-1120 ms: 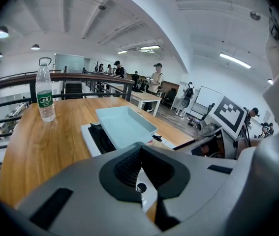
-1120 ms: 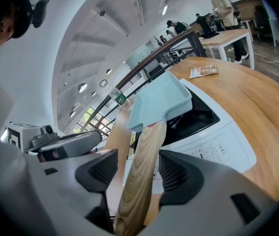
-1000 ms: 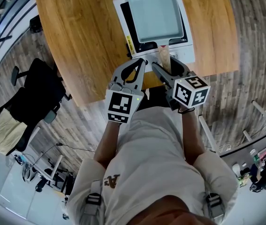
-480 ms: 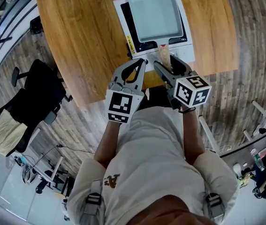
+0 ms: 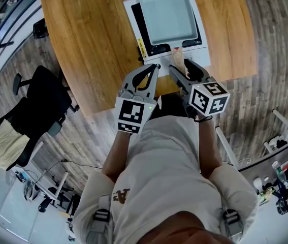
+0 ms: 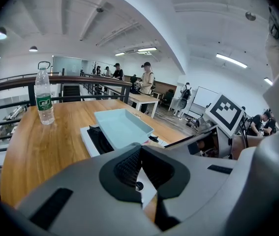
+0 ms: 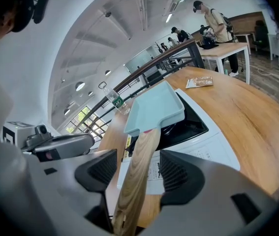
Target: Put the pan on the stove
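Note:
A pale blue square pan [image 5: 168,15] rests on the black top of a white stove [image 5: 200,56] on the wooden table. Its wooden handle [image 5: 178,62] points toward me. My right gripper [image 5: 181,67] is open, with the handle [image 7: 137,171] lying between its pads and a gap showing on each side. My left gripper [image 5: 156,67] is shut on nothing, just left of the handle at the table's near edge. The pan [image 6: 122,127] and stove [image 6: 92,136] lie ahead of it in the left gripper view [image 6: 140,151].
A water bottle [image 6: 44,96] stands at the table's far left. A small packet [image 7: 199,82] lies on the table far right of the stove. A black office chair [image 5: 37,105] stands on the floor left of the table [image 5: 88,44].
The right gripper has drifted slightly right and toward me along the handle. The pan and the left gripper have not moved.

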The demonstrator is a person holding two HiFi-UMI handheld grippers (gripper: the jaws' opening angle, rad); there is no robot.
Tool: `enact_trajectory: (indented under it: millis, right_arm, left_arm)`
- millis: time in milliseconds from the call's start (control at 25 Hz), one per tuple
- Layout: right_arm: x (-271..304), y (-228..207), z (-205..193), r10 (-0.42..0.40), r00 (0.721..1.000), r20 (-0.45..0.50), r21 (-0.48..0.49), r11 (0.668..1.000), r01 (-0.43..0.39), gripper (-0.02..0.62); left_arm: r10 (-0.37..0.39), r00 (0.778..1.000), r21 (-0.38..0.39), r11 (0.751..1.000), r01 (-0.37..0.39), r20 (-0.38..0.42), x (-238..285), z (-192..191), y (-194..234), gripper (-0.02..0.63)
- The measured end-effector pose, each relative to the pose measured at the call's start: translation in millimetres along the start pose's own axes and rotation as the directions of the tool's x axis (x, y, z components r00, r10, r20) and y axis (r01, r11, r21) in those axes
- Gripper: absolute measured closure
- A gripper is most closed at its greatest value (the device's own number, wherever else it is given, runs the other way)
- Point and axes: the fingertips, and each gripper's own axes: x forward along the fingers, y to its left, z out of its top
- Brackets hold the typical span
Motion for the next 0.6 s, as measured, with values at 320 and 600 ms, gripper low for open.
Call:
enact_trajectory:
  millis: [320, 600]
  right_arm:
    - [-7, 1, 5, -0.028, 0.999, 0.028, -0.017, 0.999, 0.028, 0.316]
    - [-19, 4, 16, -0.057, 0.994, 0.090, -0.041, 0.997, 0.061, 0.317]
  left_arm:
    - [-0.012, 1.000, 0.020, 1.000, 0.012, 0.015, -6, 4, -5, 0.588]
    - [-0.020, 0.999, 0.036, 0.999, 0.019, 0.037, -13, 9, -8, 0.588]
